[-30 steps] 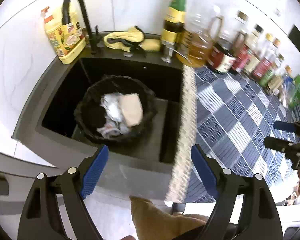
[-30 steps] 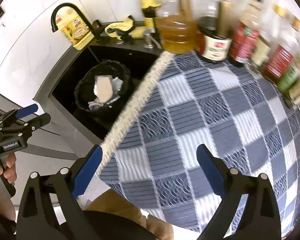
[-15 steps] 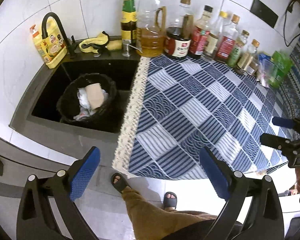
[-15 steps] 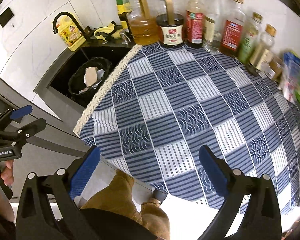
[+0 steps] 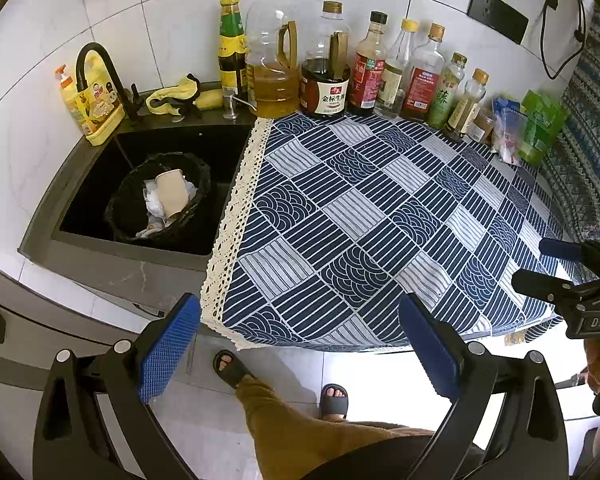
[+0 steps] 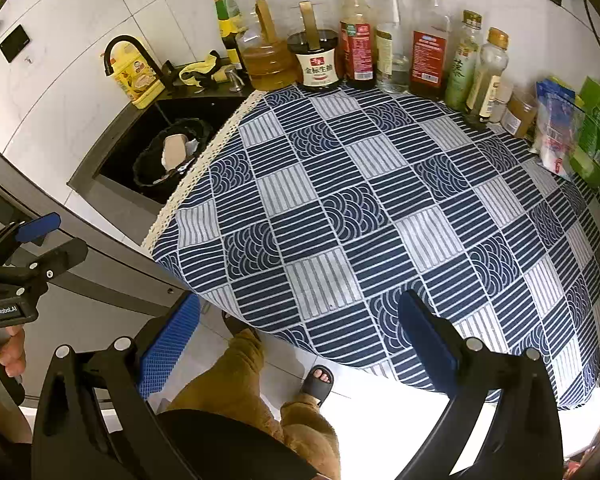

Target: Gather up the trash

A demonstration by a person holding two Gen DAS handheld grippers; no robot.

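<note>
Wide passage is left over the blue-and-white patterned tablecloth (image 5: 380,216); the back edge is blocked by a row of glass and plastic condiment bottles (image 5: 364,68), the right corner by green and clear packets (image 6: 580,136)

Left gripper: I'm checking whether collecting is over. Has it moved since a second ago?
Yes. The left gripper has pulled back and up from the sink; the trash bin looks smaller and farther.

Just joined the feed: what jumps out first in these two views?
The blue patterned tablecloth fills the counter, with a row of sauce bottles along the tiled wall behind it. At left, a black trash bin sits in the dark sink, holding a paper cup and crumpled wrappers. Both grippers hang open above the floor.
</note>
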